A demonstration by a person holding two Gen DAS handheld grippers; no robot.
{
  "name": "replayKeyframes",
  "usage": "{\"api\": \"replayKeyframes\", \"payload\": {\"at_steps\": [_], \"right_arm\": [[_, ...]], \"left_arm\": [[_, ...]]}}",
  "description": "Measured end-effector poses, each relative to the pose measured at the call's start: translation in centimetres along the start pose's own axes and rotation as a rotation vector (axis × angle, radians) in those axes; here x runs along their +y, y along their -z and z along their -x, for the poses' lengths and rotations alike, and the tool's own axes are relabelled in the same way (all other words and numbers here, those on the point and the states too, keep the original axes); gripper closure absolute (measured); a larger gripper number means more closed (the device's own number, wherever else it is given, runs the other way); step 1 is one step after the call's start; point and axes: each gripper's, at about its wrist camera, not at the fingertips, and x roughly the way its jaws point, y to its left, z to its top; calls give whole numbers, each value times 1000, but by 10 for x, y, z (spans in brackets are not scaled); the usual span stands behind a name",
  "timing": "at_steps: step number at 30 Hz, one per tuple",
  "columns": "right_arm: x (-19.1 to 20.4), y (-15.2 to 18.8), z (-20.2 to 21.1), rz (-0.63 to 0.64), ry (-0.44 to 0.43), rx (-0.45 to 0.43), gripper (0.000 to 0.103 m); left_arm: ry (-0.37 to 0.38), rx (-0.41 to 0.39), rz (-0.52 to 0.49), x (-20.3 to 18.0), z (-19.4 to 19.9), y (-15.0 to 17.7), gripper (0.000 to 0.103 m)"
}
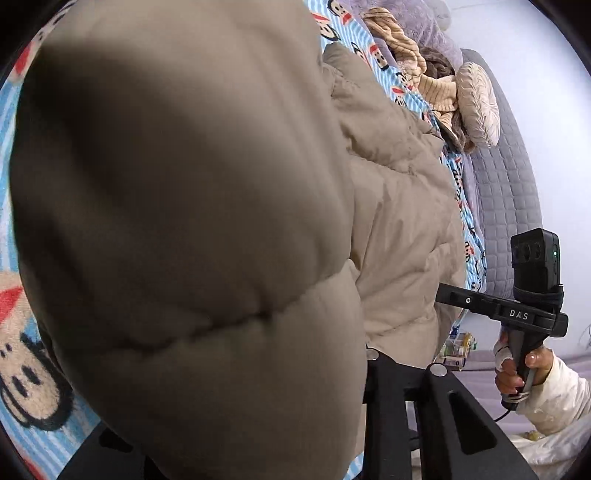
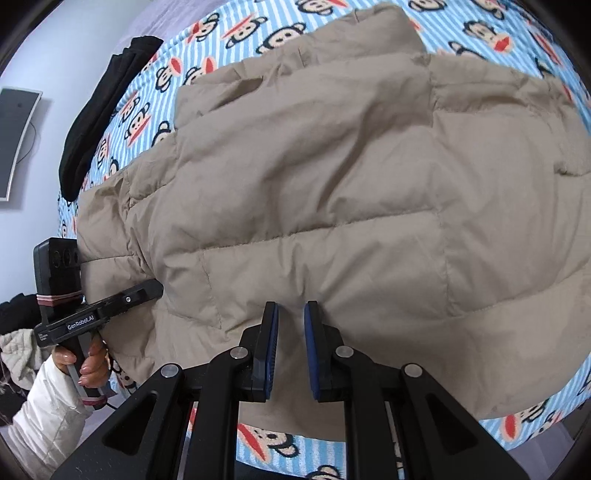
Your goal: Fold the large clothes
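A beige puffer jacket (image 2: 332, 177) lies spread on a blue striped monkey-print blanket (image 2: 236, 33). In the right wrist view my right gripper (image 2: 291, 314) sits at the jacket's near edge. Its blue pads (image 2: 271, 347) stand a narrow gap apart with puckered fabric between them. A hand holds my left gripper (image 2: 153, 290) at the jacket's left side, its tip against the fabric. In the left wrist view a bulge of the jacket (image 1: 184, 221) hangs right before the lens and hides the left fingers. My right gripper (image 1: 443, 293) shows there at the jacket's far edge.
A black garment (image 2: 99, 122) lies at the blanket's far left edge. A heap of tan clothes (image 1: 417, 70) and a round pleated cushion (image 1: 476, 107) rest against a grey quilted backrest (image 1: 517, 184). A person's white sleeve (image 2: 48, 413) is nearby.
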Motion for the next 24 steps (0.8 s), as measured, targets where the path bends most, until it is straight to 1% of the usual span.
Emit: {"api": "replayKeyframes", "payload": {"at_steps": [3,4,6,8,12,14,16,17,21,24], "right_arm": [[-3,-5,21,48,50,-102,87],[-7,-9,24,50,53,-128,87],[-15,-18,23,40,32,-155,87],[-21,-29,14,43,-1,-167,87],[-28,-51,-21,36,-40,-166,87],[-35,-61,-35,17,-74,-160,87],[-41,-70,-48,-17,-115,-150,91],[-44,-74,-53,-34,-136,-145,91],[-58,-81,-64,-88,-205,-126,95],[-63,-82,-60,-102,-241,-107,95]], "left_arm": [[11,-22,17,-14,12,3,76],[22,-32,26,-19,17,4,79],[41,-53,37,-35,28,5,79],[46,-68,27,-55,36,7,79],[19,-65,-35,-113,43,8,79],[3,-57,-53,-140,39,5,79],[-21,-49,-70,-170,32,1,79],[-32,-45,-76,-182,27,-1,79],[-72,-24,-89,-232,4,-9,79],[-107,3,-109,-266,-17,-16,78]]}}
